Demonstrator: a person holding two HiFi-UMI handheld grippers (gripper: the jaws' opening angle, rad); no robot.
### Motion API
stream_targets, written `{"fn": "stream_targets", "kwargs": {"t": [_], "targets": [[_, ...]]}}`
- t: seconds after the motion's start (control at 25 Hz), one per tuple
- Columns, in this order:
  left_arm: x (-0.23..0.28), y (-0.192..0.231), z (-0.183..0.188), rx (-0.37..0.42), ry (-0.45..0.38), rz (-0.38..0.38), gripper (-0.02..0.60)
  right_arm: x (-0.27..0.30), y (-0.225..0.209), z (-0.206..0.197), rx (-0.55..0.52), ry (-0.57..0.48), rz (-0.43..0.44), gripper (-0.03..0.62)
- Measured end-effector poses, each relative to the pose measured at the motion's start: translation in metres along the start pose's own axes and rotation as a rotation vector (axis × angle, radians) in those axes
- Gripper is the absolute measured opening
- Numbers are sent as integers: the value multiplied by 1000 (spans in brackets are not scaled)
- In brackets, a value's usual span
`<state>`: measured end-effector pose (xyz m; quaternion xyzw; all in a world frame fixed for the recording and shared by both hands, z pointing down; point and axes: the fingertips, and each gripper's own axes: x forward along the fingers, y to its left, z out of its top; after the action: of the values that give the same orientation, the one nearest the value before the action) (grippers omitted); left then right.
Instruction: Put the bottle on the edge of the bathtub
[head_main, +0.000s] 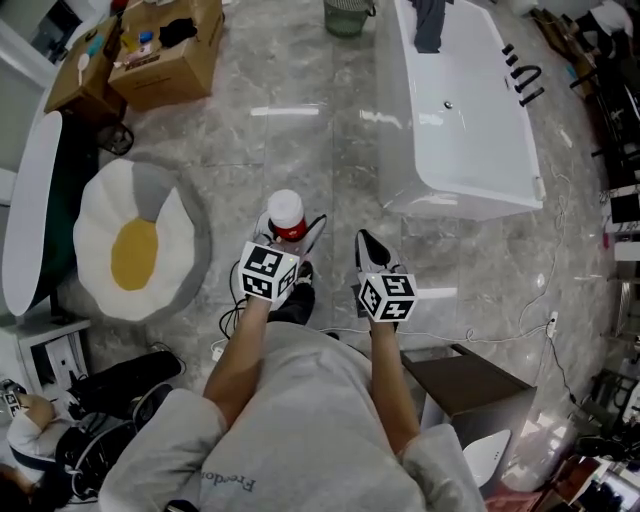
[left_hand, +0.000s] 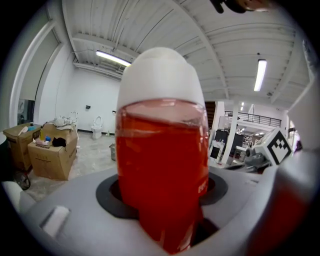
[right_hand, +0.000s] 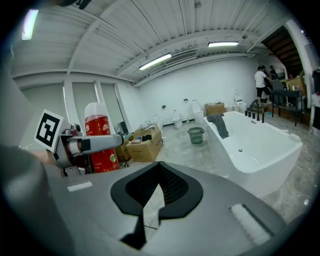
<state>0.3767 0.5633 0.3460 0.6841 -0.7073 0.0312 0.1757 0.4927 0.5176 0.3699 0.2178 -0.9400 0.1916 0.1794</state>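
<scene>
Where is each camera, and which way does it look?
Head view: on the person's head, looking down at the grey marble floor; both forearms show, the left tool clamped on the red bottle with a white cap, the right tool shut.
Left gripper view: on the left tool, looking along its jaws; the bottle between them fills it.
Right gripper view: on the right tool, looking past its shut jaws toward the white bathtub; the left tool shows at left.
Shared: head and right gripper views both show bathtub and bottle.

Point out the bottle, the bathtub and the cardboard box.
bottle (left_hand: 162, 150): left gripper view, on its red body.
bathtub (right_hand: 262, 175): right gripper view, on its outer wall.
cardboard box (head_main: 178, 75): head view, on its side face.
</scene>
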Motion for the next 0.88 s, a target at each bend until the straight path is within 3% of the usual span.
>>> {"fn": "stream_targets", "kwargs": {"t": [0.2,0.56,0.88], "targets": [[26,32,13,40,9,-62,329,42,6,22,109,-45,31,2],[51,76,38,44,-21,-98,329,88,7,53,9,-53,-11,2],[83,114,47,48,-4,-83,328,130,-12,93,-40,-79,4,2]]}}
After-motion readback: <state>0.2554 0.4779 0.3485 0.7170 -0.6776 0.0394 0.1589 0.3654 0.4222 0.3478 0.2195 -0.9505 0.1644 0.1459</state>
